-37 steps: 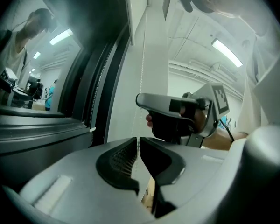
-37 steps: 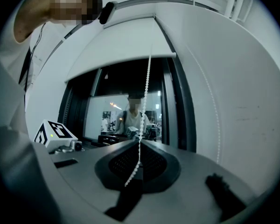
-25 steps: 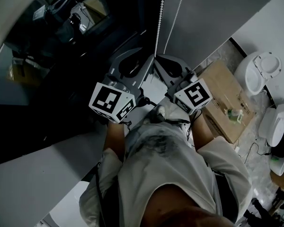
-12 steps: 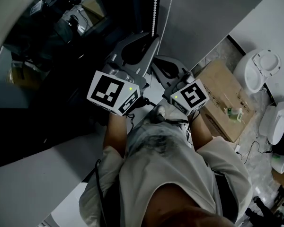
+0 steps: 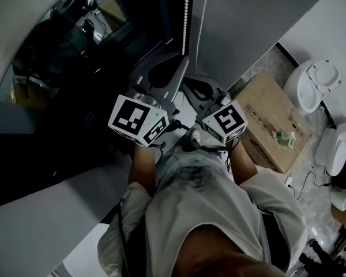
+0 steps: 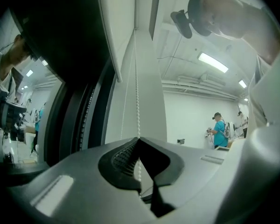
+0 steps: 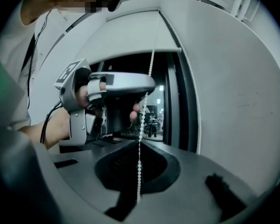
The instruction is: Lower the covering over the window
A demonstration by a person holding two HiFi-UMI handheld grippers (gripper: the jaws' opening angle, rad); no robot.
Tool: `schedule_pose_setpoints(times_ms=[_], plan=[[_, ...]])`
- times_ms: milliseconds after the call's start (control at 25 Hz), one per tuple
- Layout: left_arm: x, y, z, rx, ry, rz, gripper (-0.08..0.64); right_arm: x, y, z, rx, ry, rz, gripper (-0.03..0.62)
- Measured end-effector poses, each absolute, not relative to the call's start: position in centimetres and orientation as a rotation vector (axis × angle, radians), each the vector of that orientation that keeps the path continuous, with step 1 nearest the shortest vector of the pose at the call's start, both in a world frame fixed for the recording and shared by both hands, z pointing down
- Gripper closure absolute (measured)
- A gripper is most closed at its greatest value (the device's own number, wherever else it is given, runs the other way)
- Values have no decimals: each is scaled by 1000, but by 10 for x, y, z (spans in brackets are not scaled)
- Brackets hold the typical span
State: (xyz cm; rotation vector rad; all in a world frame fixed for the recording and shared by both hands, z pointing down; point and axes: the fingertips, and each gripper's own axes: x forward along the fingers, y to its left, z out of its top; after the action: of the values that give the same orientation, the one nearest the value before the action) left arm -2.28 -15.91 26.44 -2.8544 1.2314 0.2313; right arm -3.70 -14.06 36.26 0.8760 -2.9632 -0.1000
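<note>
Both tools are clamped on the same strand of the bead chain (image 7: 148, 73): the right gripper (image 7: 140, 142) has its jaws closed to a point with the beads running straight down between them, and the left gripper (image 6: 139, 139) is likewise pinched shut on the chain, which rises from its tips toward the ceiling. Seen from the right gripper, the left one sits just above it on that strand, and the loop's free strand (image 7: 199, 125) hangs well off to its right, against the wall. The blind (image 7: 130, 36) is above both grippers, its bottom edge covering only the top of the window (image 7: 162, 101), so most of the dark glass looks uncovered and the lowering seems far from finished. The risks, as I judge them: with both jaws locked on one strand, a pull from the lower gripper only tightens the short run between them unless the upper one lets go; small beads could slip through the pads under a hard tug; pulling away from the wall rather than straight down could jam or derail the chain at the roller; and if this is the raising strand, the blind goes up.
</note>
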Motion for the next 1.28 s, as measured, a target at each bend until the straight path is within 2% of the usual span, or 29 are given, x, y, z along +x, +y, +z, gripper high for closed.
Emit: schedule_pose_setpoints(times_ms=[1280], plan=[[-14, -150, 350, -2976, 1313, 119, 551, -32, -122, 445, 844, -2811, 34, 572]])
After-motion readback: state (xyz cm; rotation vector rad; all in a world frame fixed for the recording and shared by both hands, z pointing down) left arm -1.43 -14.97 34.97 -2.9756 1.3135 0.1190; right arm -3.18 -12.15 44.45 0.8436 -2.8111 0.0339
